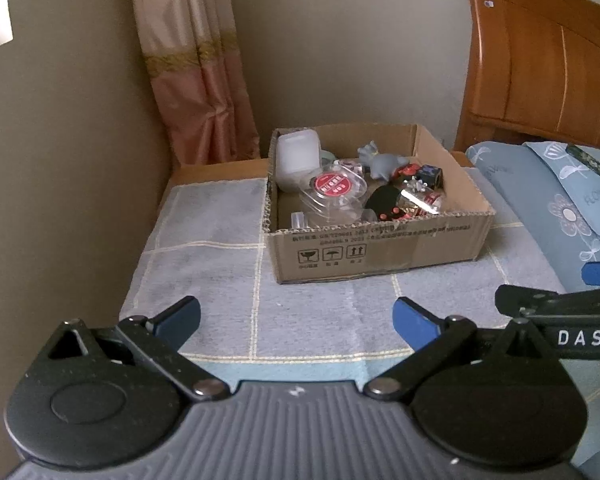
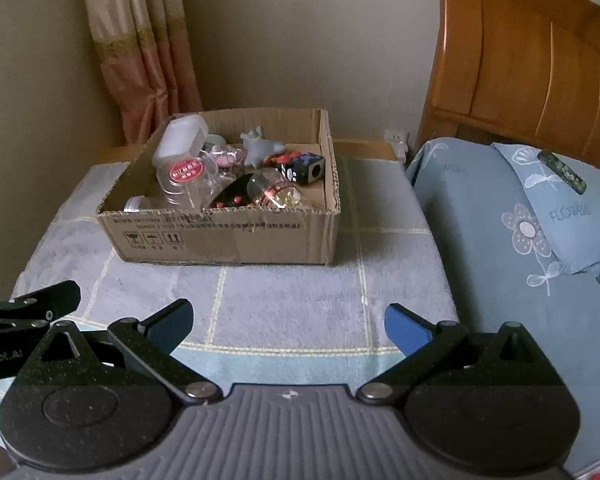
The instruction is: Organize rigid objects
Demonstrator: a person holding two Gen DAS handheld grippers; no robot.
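An open cardboard box point(image 1: 380, 252) point(image 2: 228, 236) stands on a checked blue cloth and holds several small things. Among them are a white plastic case point(image 1: 296, 156) point(image 2: 180, 140), a clear round tub with a red label point(image 1: 336, 186) point(image 2: 186, 172), a grey toy figure point(image 1: 382, 162) point(image 2: 260, 146), a black cube point(image 1: 430, 174) point(image 2: 308, 168) and a black item with red dots point(image 1: 384, 202) point(image 2: 236, 196). My left gripper point(image 1: 296, 316) and right gripper point(image 2: 286, 320) both stand open and empty, well in front of the box above the cloth.
The cloth-covered table point(image 1: 204, 272) point(image 2: 284, 304) has walls at the left and back, with a pink curtain point(image 1: 196, 80) in the corner. A bed with a blue floral pillow point(image 2: 552, 208) and wooden headboard point(image 2: 520, 52) lies to the right.
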